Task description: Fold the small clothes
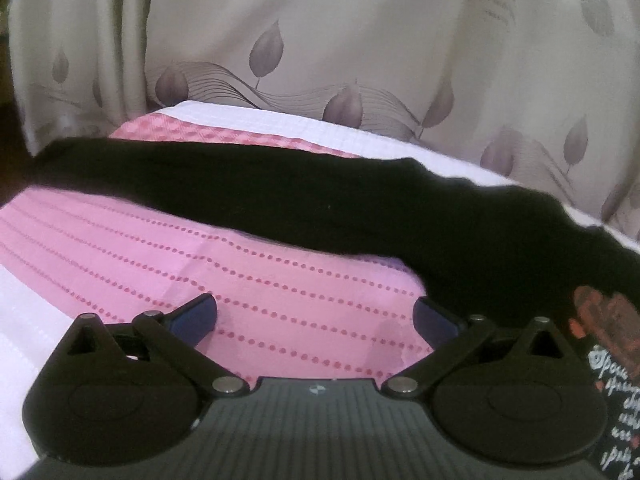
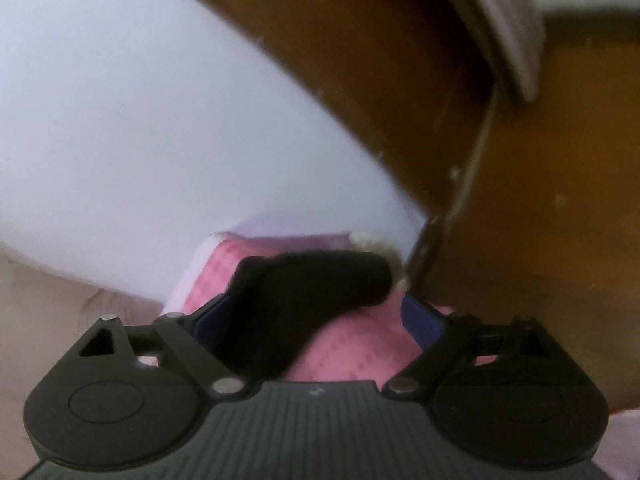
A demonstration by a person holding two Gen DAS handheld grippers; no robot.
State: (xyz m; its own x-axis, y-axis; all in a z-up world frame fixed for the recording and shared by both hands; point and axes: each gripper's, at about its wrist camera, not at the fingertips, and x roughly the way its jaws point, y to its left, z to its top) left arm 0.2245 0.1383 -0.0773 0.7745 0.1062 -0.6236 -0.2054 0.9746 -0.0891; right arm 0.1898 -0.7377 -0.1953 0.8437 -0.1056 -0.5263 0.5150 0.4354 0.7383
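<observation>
A black garment [image 1: 280, 200] lies across a pink dotted cloth [image 1: 200, 264], with a red heart print and white lettering [image 1: 608, 320] at its right end. My left gripper [image 1: 316, 318] hovers low over the pink cloth just in front of the garment. It is open, with only cloth beneath it. In the right wrist view a black sleeve-like part of the garment [image 2: 304, 292] lies between the fingers of my right gripper [image 2: 316, 318]. The sleeve rests against the left blue pad [image 2: 212, 316] and stays clear of the right one, so the jaws stand wide.
A pale curtain with a leaf pattern [image 1: 360, 40] hangs right behind the surface. White bedding [image 1: 24, 320] borders the pink cloth. A brown wooden panel [image 2: 520, 200] stands close on the right of the right gripper, and a white wall [image 2: 140, 120] is behind.
</observation>
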